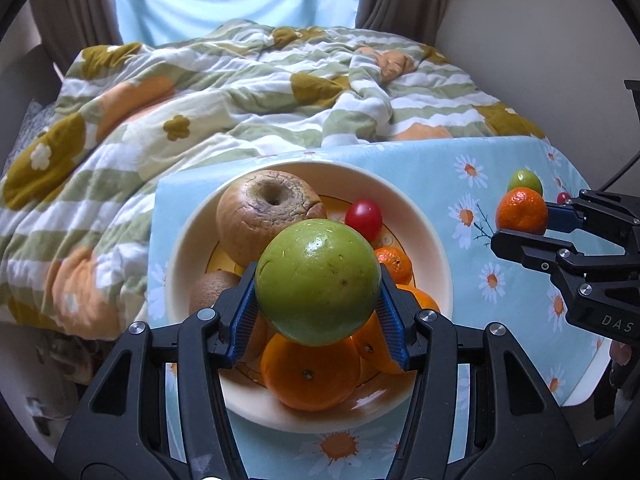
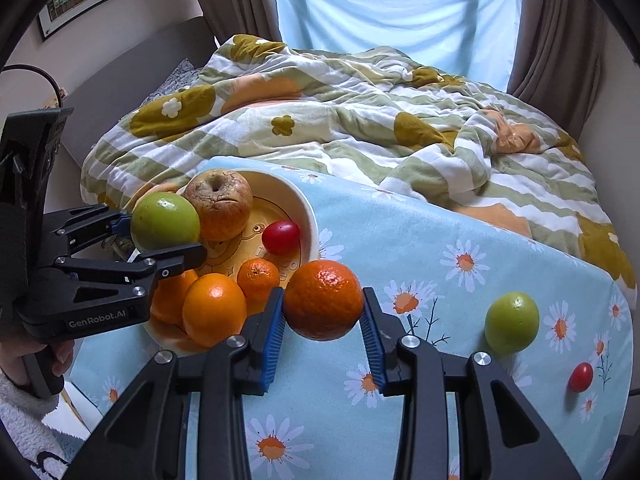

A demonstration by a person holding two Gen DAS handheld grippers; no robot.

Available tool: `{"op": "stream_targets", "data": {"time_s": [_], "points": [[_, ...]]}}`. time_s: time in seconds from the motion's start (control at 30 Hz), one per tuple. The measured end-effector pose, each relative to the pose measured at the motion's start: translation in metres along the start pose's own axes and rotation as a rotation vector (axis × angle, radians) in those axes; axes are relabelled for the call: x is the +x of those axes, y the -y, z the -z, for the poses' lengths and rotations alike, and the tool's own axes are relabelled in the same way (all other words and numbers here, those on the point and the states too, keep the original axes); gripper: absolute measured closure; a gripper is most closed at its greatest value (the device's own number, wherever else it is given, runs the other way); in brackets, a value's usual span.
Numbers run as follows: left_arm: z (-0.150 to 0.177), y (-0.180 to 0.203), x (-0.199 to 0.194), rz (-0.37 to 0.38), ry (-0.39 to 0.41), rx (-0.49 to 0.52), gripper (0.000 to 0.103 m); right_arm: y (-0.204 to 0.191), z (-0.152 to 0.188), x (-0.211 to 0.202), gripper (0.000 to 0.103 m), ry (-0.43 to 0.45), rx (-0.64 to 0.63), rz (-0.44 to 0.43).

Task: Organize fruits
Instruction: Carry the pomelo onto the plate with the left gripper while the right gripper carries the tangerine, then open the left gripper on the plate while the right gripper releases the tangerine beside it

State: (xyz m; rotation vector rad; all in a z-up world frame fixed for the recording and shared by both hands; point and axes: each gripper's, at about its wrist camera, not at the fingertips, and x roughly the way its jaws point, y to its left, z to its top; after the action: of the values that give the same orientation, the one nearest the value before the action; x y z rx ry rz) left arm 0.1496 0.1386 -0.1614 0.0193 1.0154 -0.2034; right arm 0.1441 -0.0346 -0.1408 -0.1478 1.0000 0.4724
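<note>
2 tongs, left (image 1: 318, 280) round a green fruit (image 1: 318, 282), right (image 2: 323, 308) round a mandarin (image 2: 323, 300).

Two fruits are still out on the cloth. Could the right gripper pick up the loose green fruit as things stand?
Probably not yet: the right gripper is shut on a mandarin. The green fruit itself lies unobstructed on the cloth.

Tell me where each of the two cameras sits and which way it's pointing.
Left wrist: on the left gripper, looking down its fingers at the green apple it grips over the bowl, bed beyond; the right gripper shows at the right edge.
Right wrist: on the right gripper, aimed at its mandarin above the daisy tablecloth; the left gripper shows.
Shared: bowl, both held fruits, bed.
</note>
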Motion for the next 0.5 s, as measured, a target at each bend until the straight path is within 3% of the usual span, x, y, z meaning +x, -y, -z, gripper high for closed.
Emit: {"op": "stream_targets", "data": {"time_s": [0.17, 0.23, 0.27, 0.5], "points": [[0.003, -0.005, 0.004, 0.045, -0.009, -0.009, 0.04, -0.004, 0.001, 0.001, 0.069, 0.005, 0.022, 0.017], [0.003, -0.005, -0.001, 0.037, 0.014, -0.009, 0.006, -0.006, 0.001, 0.0, 0.069, 0.008, 0.026, 0.024], [0.003, -0.006, -0.005, 0.032, 0.035, -0.012, 0.0, -0.007, 0.002, -0.001, 0.069, 0.01, 0.028, 0.027], [0.002, -0.011, -0.022, 0.04, 0.062, -0.013, 0.0, -0.013, 0.001, -0.01, 0.069, 0.02, 0.036, 0.044]]}}
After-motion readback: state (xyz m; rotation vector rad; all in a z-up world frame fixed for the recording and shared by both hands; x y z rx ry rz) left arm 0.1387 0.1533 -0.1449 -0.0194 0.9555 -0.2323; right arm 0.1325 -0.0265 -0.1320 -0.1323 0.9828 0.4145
